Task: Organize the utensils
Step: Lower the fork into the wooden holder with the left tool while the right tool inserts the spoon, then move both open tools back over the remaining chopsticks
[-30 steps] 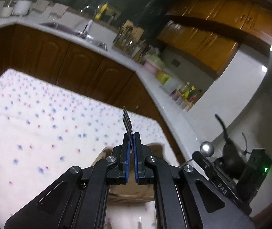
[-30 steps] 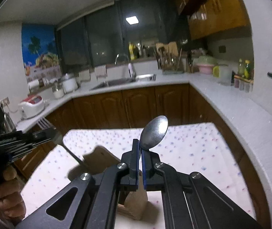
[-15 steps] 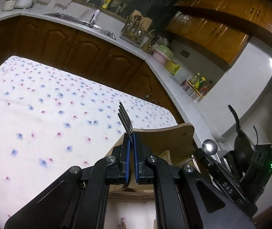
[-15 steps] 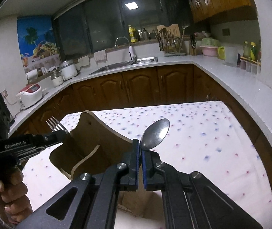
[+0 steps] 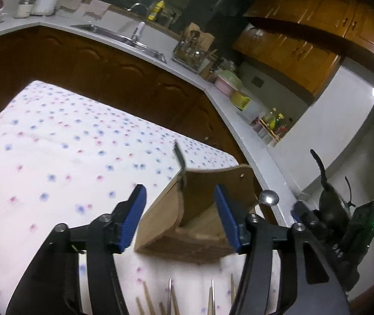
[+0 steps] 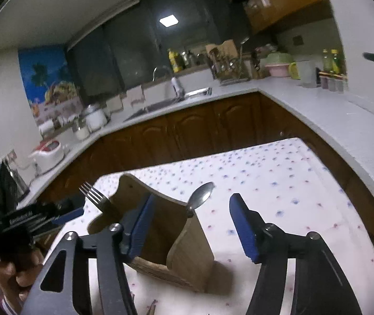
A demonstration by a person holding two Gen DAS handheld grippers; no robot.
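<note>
The table, under a white cloth [image 5: 55,144] dotted pink and blue, carries the wooden utensil holder [image 6: 160,231] near its close edge. Half a second back both grippers were pinched tight on cutlery above that holder; now both have just been opening. The left gripper [image 5: 180,218] stands with its blue pads apart and nothing between them but the holder beyond, and the right gripper [image 6: 192,225] is likewise spread and empty. The fork [image 6: 93,197] now leans at the holder's left end, tines up, and the spoon [image 6: 200,194] stands at its right end, bowl up. So 2 pieces look delivered. Below the holder, several thin sticks [image 5: 147,302], possibly chopsticks, lie blurred and still await sorting.
</note>
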